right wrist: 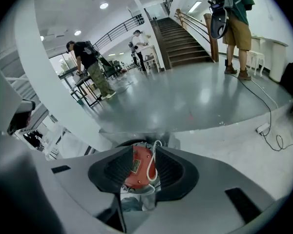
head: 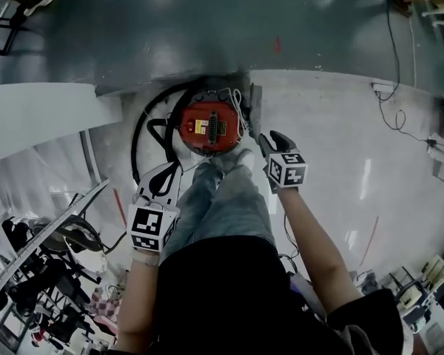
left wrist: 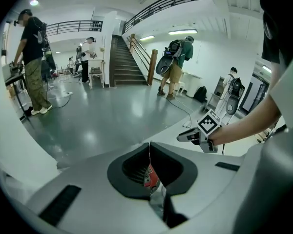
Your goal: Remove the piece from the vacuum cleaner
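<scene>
Approach step. Vacuum (head: 209, 126) on floor, frame centre. Right gripper (head: 270, 145) just right of it, jaws apart, empty. Left gripper (head: 165, 176) lower left, jaws together. Next: judge which piece detaches, bring right jaws down onto it.

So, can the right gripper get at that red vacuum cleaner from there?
Probably yes: the right gripper hangs just beside the red vacuum cleaner, jaws apart, and its own view shows nothing between them and the red top.

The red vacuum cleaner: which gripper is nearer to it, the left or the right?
Right, it seems, by a little. The right gripper, jaws open, hangs close beside the vacuum cleaner, at its right edge; the left gripper is further back at its left.
</scene>
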